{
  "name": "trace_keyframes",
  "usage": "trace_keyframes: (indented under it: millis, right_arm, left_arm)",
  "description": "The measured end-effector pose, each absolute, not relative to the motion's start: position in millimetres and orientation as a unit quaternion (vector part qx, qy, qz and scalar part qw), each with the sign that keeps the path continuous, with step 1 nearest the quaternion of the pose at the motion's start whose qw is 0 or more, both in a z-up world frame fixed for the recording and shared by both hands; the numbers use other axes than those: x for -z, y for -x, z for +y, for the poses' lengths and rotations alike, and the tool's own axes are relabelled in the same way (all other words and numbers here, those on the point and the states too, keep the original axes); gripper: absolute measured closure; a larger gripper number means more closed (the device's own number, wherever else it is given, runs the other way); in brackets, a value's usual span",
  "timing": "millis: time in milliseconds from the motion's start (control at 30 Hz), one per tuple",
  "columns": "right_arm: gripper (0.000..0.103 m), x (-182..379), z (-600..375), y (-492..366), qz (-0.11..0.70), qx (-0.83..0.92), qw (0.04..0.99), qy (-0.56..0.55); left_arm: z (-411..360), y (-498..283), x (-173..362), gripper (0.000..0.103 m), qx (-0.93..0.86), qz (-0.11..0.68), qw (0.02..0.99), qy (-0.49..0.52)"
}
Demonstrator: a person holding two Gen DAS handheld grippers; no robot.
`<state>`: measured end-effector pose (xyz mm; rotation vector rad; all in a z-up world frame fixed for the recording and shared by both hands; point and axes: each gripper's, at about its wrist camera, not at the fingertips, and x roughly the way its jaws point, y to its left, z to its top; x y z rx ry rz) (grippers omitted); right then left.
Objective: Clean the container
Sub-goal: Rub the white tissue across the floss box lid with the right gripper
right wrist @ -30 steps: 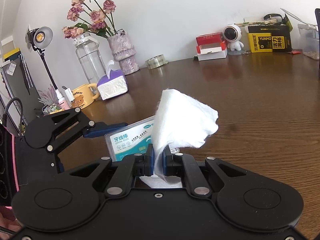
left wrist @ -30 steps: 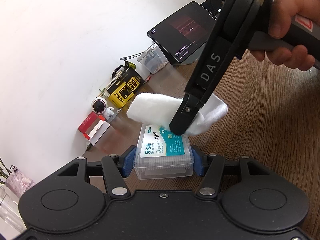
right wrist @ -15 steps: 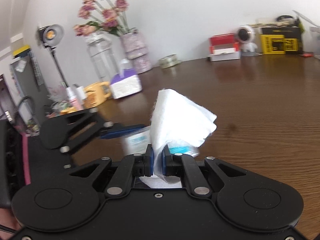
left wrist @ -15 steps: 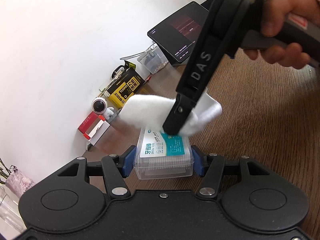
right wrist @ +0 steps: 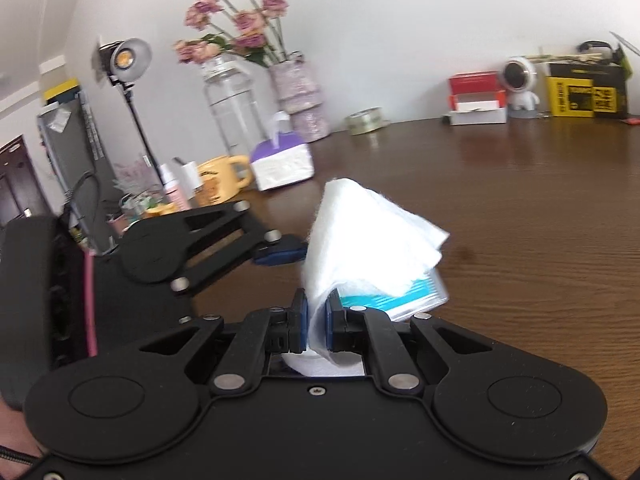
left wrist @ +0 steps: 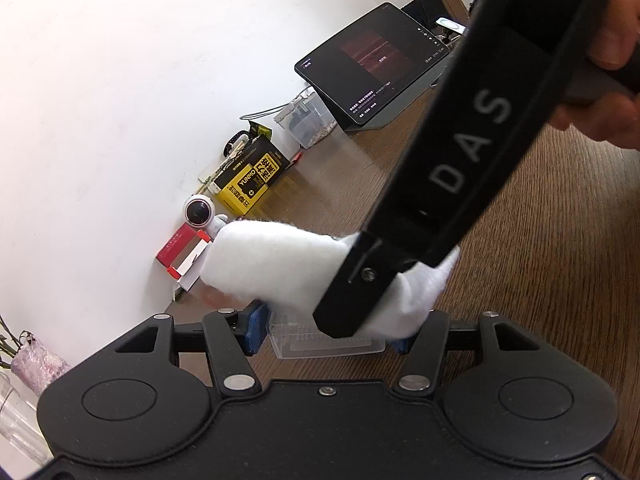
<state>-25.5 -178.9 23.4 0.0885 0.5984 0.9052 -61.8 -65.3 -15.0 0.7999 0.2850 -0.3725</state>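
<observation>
Black tongs (right wrist: 316, 322), blue pads (right wrist: 303, 320), "DAS" lettering

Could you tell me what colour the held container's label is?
Teal and white label, clearest in the right wrist view.

Bright daylight; fisheye-bent edges; right view blurred, seemingly motion.

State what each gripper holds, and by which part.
Left gripper: clear container, by its two sides. Right gripper: white wipe, by its bunched lower end.
</observation>
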Motion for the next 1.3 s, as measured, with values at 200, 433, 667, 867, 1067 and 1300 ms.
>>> trace_keyframes:
  millis: [200, 433, 667, 867, 1067, 1300]
  right_arm:
    - [0.095, -20.6, -181.8, 30.5, 0.291, -0.426, 0.855, -0.049]
    - [0.095, -29.0, -165.8, 20.7, 0.282, -0.437, 0.853, -0.048]
    - [0.095, -32.7, -160.4, 13.7, 0.277, -0.442, 0.852, -0.048]
    - [0.095, -24.1, -173.3, 17.7, 0.293, -0.433, 0.85, -0.055]
    - [0.095, -23.4, -175.0, 15.1, 0.293, -0.433, 0.851, -0.059]
    - [0.095, -31.7, -169.1, 2.4, 0.277, -0.44, 0.852, -0.058]
  left_arm:
    - [-66.4, 61.5, 15.6, 0.047, 0.179, 0.138, 0.894, -0.386]
    - [-67.5, 62.3, 16.0, 0.047, 0.179, 0.137, 0.894, -0.386]
    - [-68.9, 62.5, 16.1, 0.047, 0.179, 0.138, 0.895, -0.386]
    - [-70.6, 63.1, 16.3, 0.047, 0.179, 0.137, 0.894, -0.386]
    - [-72.2, 64.9, 17.3, 0.047, 0.179, 0.137, 0.894, -0.386]
    - [-72.7, 63.1, 17.1, 0.046, 0.179, 0.14, 0.895, -0.384]
